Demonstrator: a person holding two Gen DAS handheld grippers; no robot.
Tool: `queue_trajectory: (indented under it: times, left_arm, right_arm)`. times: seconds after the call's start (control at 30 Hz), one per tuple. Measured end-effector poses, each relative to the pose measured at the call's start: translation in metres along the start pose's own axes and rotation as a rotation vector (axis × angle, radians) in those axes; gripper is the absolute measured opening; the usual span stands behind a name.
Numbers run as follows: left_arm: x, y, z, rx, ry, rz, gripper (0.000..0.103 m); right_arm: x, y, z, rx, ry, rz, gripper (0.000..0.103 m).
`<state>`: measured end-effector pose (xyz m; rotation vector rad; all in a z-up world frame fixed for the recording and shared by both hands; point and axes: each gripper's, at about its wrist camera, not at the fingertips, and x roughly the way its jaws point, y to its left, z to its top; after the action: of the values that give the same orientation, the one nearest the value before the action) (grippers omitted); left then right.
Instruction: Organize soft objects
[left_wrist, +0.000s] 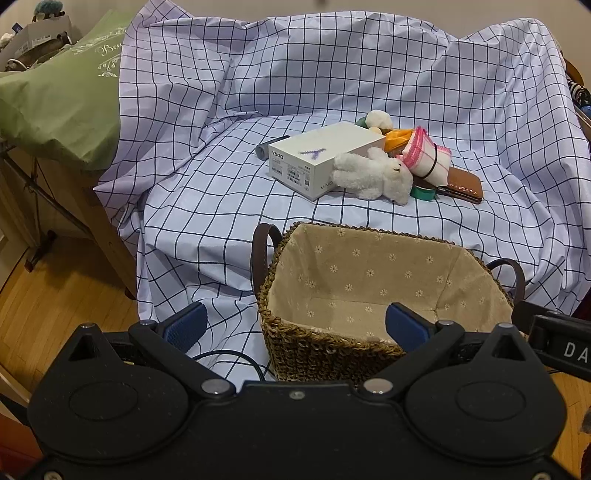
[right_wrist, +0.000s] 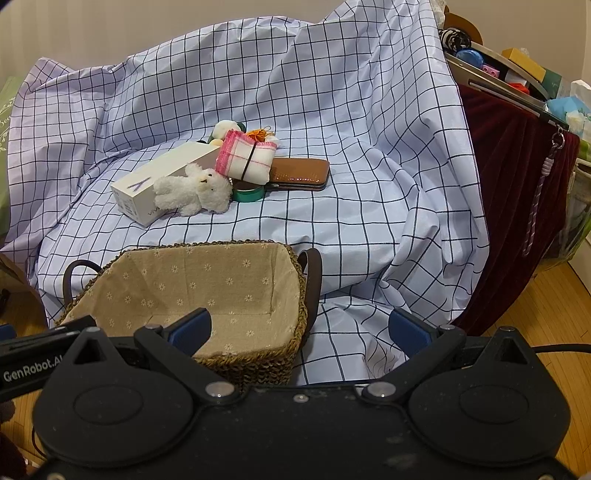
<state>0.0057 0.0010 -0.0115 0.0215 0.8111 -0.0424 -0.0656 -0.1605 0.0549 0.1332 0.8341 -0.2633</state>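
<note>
Both hand-held grippers (left_wrist: 295, 326) (right_wrist: 301, 330) gape over basket (left_wrist: 317, 347) rim.

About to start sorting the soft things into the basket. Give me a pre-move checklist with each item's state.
1. Left gripper open, holding nothing: ok.
2. Right gripper open, holding nothing: ok.
3. Basket upright with nothing inside: ok.
4. White plush toy uncovered on top for a grasp: ok, though it leans against the white box.
5. Folded pink cloth reachable: ok, it lies atop the brown case.
6. Other soft items behind the pile: cannot tell.
</note>
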Motion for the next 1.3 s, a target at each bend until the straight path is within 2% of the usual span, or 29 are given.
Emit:
queue_trajectory:
  times: [0.6, 0.83, 1.07, 1.3]
  left_arm:
    - [0.002, 0.002, 0.001, -0.005, 0.017, -0.016, 0.1]
    - [0.011, 0.008, 0.005, -0.038, 0.034, -0.019, 0.099]
    - [0.013, 0.009, 0.017, -0.023, -0.018, -0.021, 0.099]
    - [0.028, 0.005, 0.032, 0.014, 0.006, -0.051, 0.099]
  right_arm:
    - [0.002, 0.001, -0.001, -0.004, 0.004, -0.001, 0.102]
    - [0.013, 0.001, -0.003, -0.003, 0.032, -0.003, 0.102]
    - [0.025, -0.002, 0.008, 0.005, 0.039, -0.006, 0.102]
    - [0.037, 0.004, 0.03, -0.008, 0.01, 0.008, 0.102]
